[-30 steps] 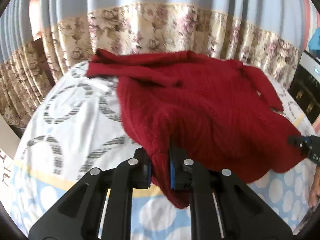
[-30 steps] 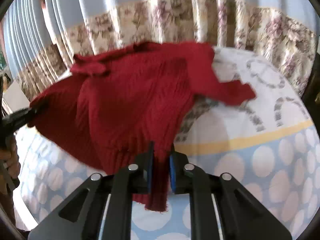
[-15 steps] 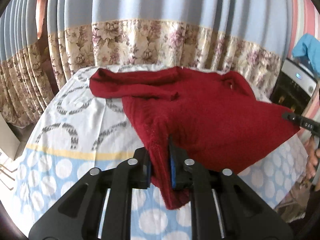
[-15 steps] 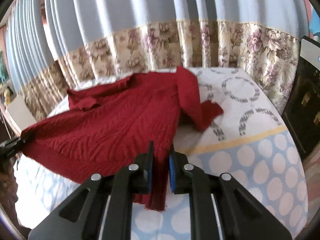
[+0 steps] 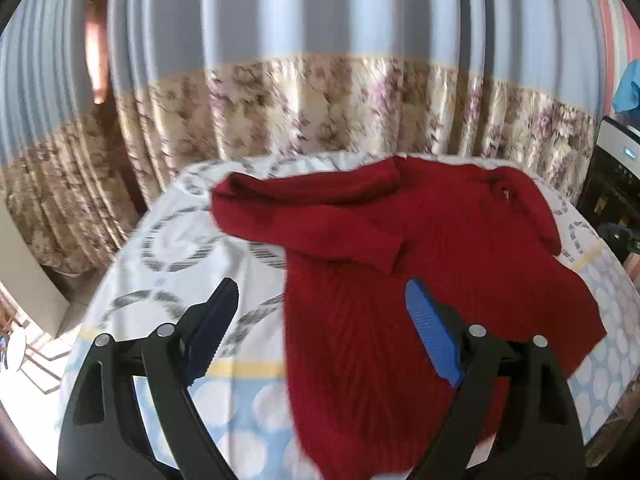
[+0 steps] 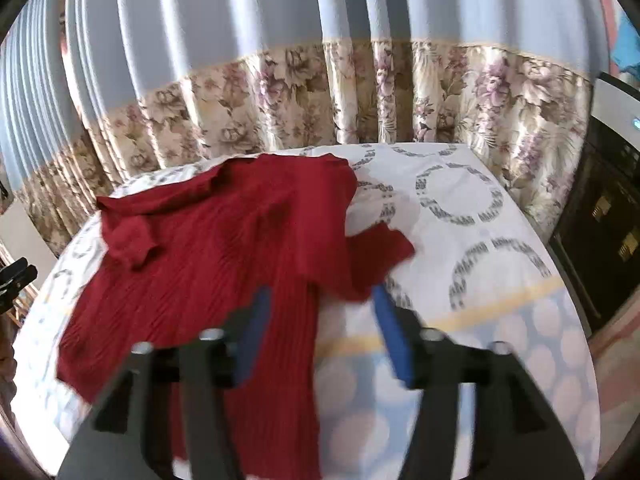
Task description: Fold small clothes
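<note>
A dark red knitted sweater [image 5: 420, 264] lies spread on the round table, hem toward me, both sleeves folded across the body. It also shows in the right wrist view [image 6: 224, 248]. My left gripper [image 5: 320, 300] is open and empty, its jaws wide apart above the sweater's left hem corner. My right gripper [image 6: 320, 304] is open and empty, held above the sweater's right hem corner and blurred by motion.
The table wears a white and light blue tablecloth [image 5: 168, 280] with grey rings and white dots, also seen in the right wrist view [image 6: 480, 264]. Blue and floral curtains [image 6: 360, 92] hang behind. A dark appliance [image 6: 600, 216] stands at the right.
Both grippers were shut on the sweater's hem corners and pulled it toward me. Now both have opened, let go and drawn back. The sweater lies flat.
</note>
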{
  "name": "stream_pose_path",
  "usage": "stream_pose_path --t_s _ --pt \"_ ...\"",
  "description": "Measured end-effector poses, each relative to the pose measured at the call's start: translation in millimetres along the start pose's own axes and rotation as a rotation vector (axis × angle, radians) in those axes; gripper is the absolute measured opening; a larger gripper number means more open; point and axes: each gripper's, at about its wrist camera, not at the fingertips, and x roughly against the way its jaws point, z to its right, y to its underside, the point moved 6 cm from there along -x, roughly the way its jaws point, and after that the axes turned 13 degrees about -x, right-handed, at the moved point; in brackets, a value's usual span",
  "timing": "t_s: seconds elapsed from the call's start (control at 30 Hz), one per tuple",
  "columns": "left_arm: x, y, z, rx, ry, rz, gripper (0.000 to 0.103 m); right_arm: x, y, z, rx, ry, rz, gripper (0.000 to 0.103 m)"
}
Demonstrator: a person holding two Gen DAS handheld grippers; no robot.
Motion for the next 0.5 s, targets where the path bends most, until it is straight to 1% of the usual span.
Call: stream_pose_path --t_s 0.07,0.13,0.23,0.27,0.3,0.33,0.4,0.43,0.47,0.5 --pt "-21 -7 4 -0.005 0.011 -0.010 0.086 -24 -9 -4 0.013 -0.003 -0.009 0.063" --pt "-45 -15 8 -0.020 0.014 -0.026 0.086 -56 -14 -8 0.039 0.023 -0.035 0.064" --pt "-76 -22 12 -0.032 0.021 -0.058 0.086 -99 -15 -7 0.040 0.049 -0.108 0.064" --pt "-81 -23 12 -0.028 0.022 -0.063 0.086 -111 -15 -3 0.027 0.065 -0.127 0.054" --pt "-86 -24 11 -0.023 0.022 -0.068 0.086 -118 -16 -2 0.024 0.075 -0.137 0.023" --pt "-92 -26 10 -0.022 0.022 -0.072 0.086 -124 -21 7 0.004 0.127 -0.139 0.016" --pt "-100 -29 7 -0.025 0.006 -0.075 0.086 -122 -35 27 -0.045 0.216 -0.078 0.016" --pt "-105 -29 5 -0.025 0.000 -0.080 0.086 -117 -46 43 -0.063 0.318 -0.018 0.015" --pt "-109 -30 4 -0.023 -0.003 -0.085 0.086 -113 -54 55 -0.065 0.391 0.023 0.015" --pt "-112 -30 1 -0.018 -0.007 -0.089 0.086 -106 -67 73 -0.076 0.501 0.092 0.015"
